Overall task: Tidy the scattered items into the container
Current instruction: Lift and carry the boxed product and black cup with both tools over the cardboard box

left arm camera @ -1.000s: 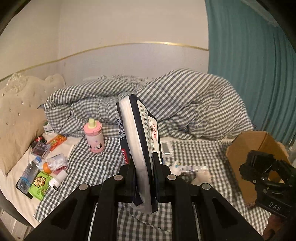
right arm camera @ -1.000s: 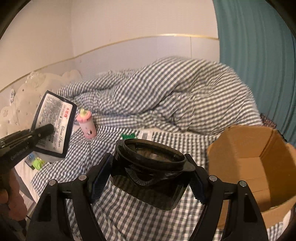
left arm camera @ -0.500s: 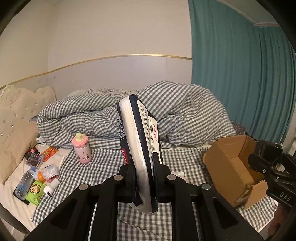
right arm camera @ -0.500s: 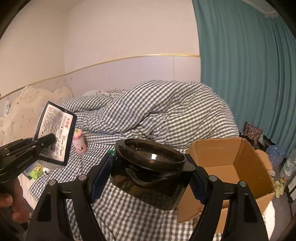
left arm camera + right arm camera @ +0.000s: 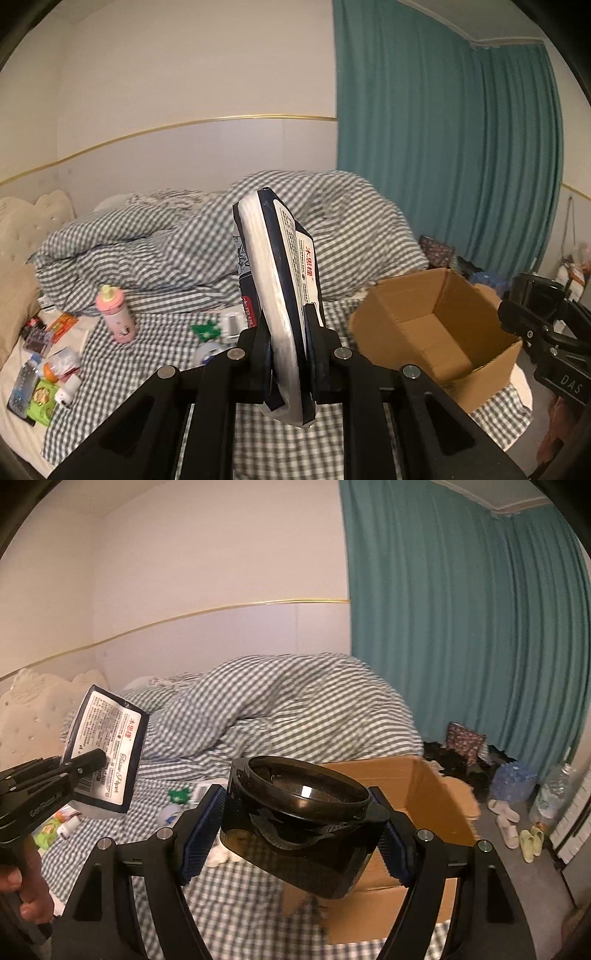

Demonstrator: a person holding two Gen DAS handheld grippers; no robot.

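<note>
My left gripper (image 5: 286,332) is shut on a dark blue and white tissue pack (image 5: 279,280), held upright above the bed. The pack also shows in the right wrist view (image 5: 107,749), at the left. My right gripper (image 5: 303,823) is shut on a black round jar (image 5: 299,819), held in the air in front of the open cardboard box (image 5: 424,790). In the left wrist view the box (image 5: 436,332) stands on the bed's right side, and the right gripper with the jar (image 5: 539,299) is at its far right.
A pink bottle (image 5: 116,315) stands on the checked sheet. Several small items, a water bottle (image 5: 22,380) and a green packet (image 5: 42,400), lie at the bed's left edge. A heaped checked duvet (image 5: 184,254) fills the back. Slippers (image 5: 517,827) and bottles lie on the floor by the teal curtain.
Both grippers have swung right and risen with their loads. The box has moved toward the middle of both views, and more curtain and floor show.
</note>
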